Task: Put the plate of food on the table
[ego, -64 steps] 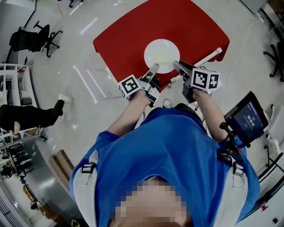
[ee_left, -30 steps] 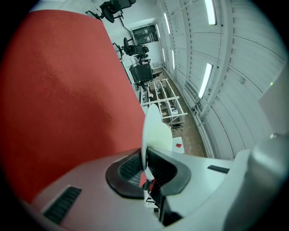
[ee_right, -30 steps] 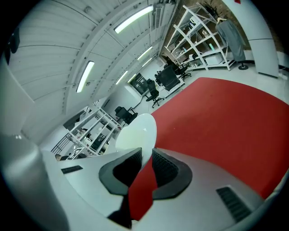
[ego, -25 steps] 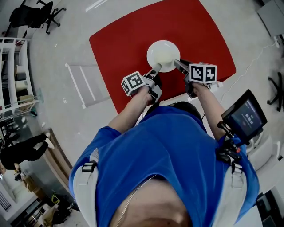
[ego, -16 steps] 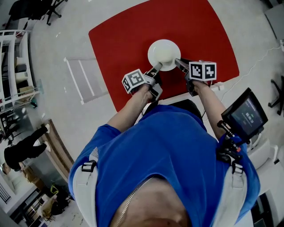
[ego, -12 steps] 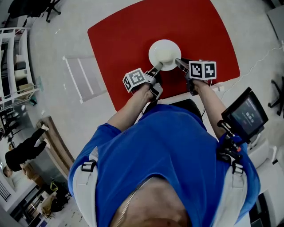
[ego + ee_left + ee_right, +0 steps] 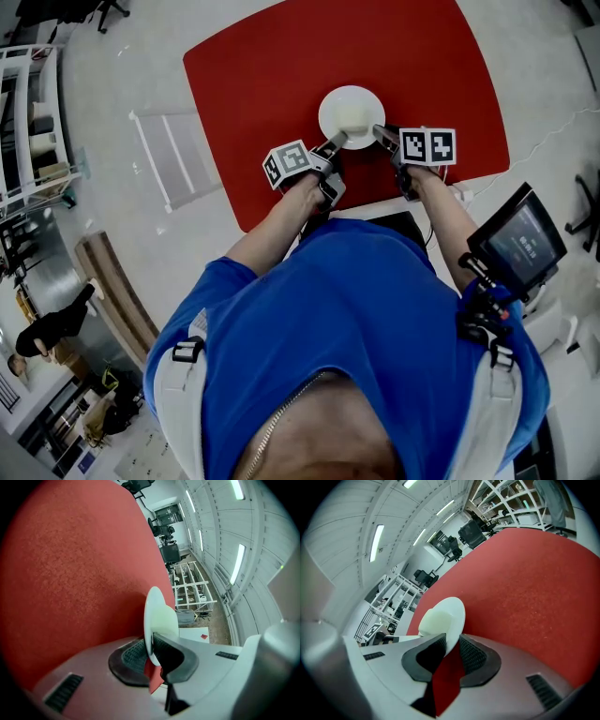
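A round white plate (image 7: 352, 116) with a pale mound of food (image 7: 352, 119) in its middle hangs over the near part of the red table (image 7: 272, 84). My left gripper (image 7: 335, 144) is shut on the plate's near-left rim and my right gripper (image 7: 380, 134) is shut on its near-right rim. In the left gripper view the plate (image 7: 156, 618) stands edge-on, its rim pinched between the ribbed pads (image 7: 134, 654). In the right gripper view the plate (image 7: 445, 616) rises from between the pads (image 7: 474, 656) with the food (image 7: 433, 620) on its left face.
The red table fills the top of the head view; its near edge (image 7: 309, 208) runs just below my grippers. A white rack (image 7: 173, 155) lies on the floor left of the table. A dark screen (image 7: 518, 246) hangs at my right side. White shelving (image 7: 33, 122) stands far left.
The plate, gripped on both sides throughout, has moved farther in over the red table. Both grippers moved with it, and the table now reaches closer to the person's body.
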